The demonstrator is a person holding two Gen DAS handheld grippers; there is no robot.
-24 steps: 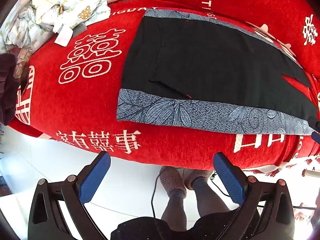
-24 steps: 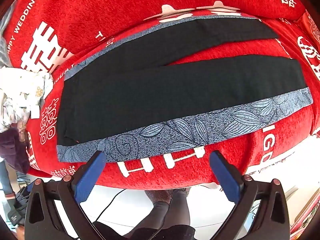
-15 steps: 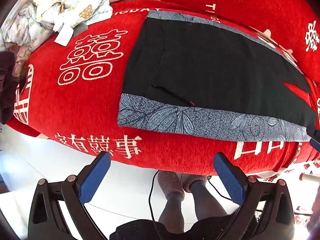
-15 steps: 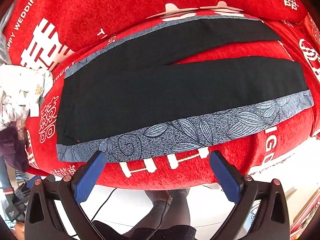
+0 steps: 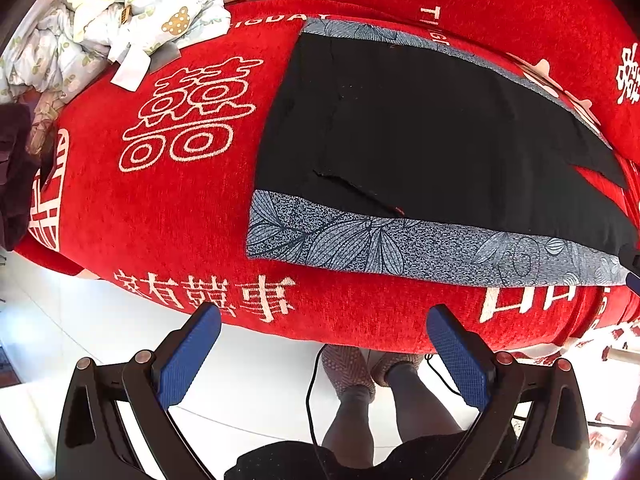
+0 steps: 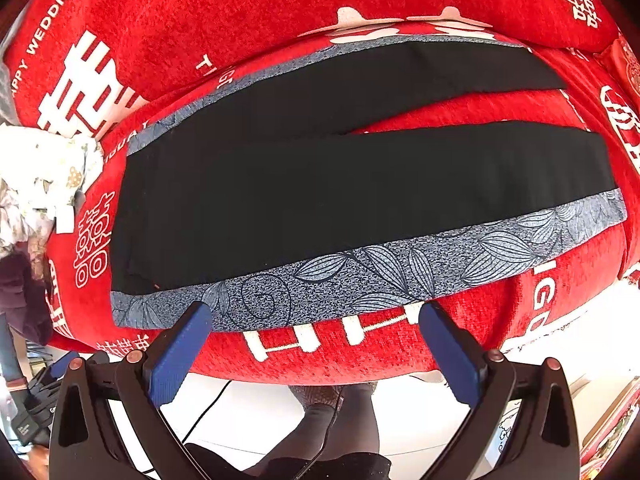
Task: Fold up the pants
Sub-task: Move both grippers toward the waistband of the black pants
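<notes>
Currently the black pants with a grey-blue leaf-print side stripe (image 6: 320,200) lie spread flat on a red plush cover with white lettering (image 5: 168,208), which drapes a raised surface; whether a bed or a sofa is underneath cannot be told. In the right wrist view the waist end sits toward the left and the two legs run to the right, parting in a narrow V with red cover showing between them. The near leg's patterned stripe follows the front edge of the surface.

The left tongs (image 5: 322,348) hang above the front edge of the cover near the waist end, their blue-padded fingers (image 5: 188,360) spread as wide as they go, with nothing between them. Beneath them show white floor, a thin black cable (image 5: 310,396) and the person's legs and feet (image 5: 352,376).

The right tongs (image 6: 316,344) are likewise fully spread and empty, hovering at the front edge of the cover, with the left fingertip appearing just over the stripe's lower edge, though contact cannot be judged.

At the far left of the cover sits a heap of pale printed clothes (image 5: 120,20) with a bear motif and a white tag, well apart from the pants. A dark garment (image 5: 14,168) hangs at the left edge.
</notes>
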